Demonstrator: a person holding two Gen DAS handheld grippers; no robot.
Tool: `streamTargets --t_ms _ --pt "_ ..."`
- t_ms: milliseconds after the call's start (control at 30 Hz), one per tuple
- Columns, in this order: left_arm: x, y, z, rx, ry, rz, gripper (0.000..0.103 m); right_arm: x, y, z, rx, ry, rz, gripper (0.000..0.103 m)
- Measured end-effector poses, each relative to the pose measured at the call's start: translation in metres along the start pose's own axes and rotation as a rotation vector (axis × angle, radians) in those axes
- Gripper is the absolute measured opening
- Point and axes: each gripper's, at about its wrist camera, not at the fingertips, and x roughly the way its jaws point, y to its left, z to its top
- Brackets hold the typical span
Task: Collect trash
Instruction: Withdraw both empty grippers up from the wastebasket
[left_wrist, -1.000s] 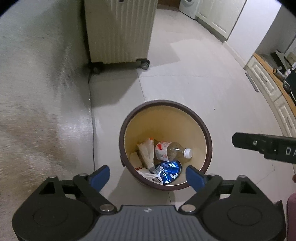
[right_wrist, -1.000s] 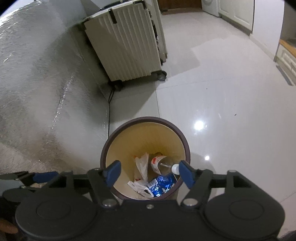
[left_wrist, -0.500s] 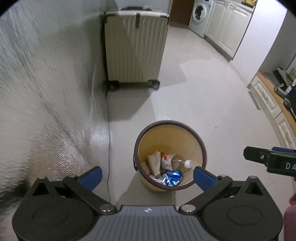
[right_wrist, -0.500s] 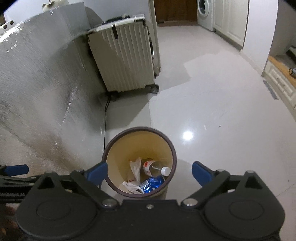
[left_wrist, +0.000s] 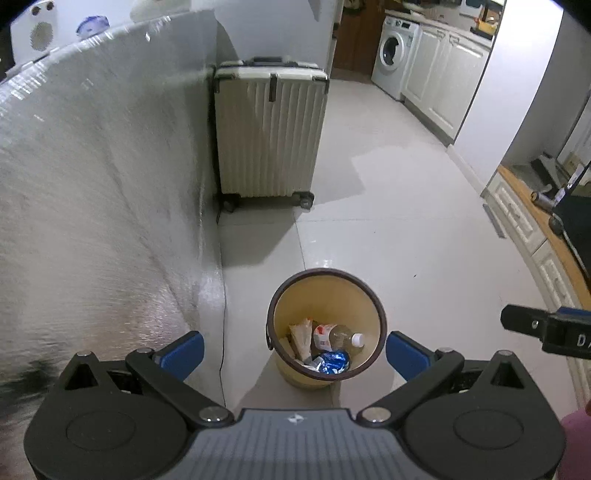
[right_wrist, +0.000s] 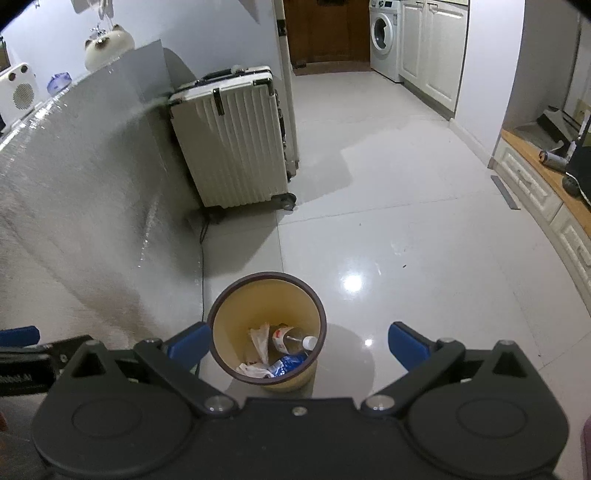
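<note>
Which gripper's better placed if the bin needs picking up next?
Probably left. The left gripper is open with the bin almost centred between its fingers. The right gripper is open too, but the bin sits toward its left finger. Close call.

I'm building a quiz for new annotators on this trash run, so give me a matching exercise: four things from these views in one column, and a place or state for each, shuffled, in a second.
Things:
1. plastic bottle
2. suitcase
3. washing machine
4. left gripper

Places or states:
A. far end of the room, beside white cabinets
B. open, holding nothing
C. lying inside the trash bin
D. standing upright on wheels by the wall

Pairs: 1-C, 2-D, 3-A, 4-B
</note>
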Motion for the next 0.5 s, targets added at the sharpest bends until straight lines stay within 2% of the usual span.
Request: streamTargets --t_ms 433,500 --pt "-0.093 0.003 0.012 -0.006 -0.114 -0.002 0.103 -0.090 0.020 0.008 -0.001 -0.095 0.041 0.103" --pt "-0.107 0.004 0.012 -0.009 -0.124 -0.044 0.103 -0.103 0.024 0.007 0.001 -0.112 0.039 0.103"
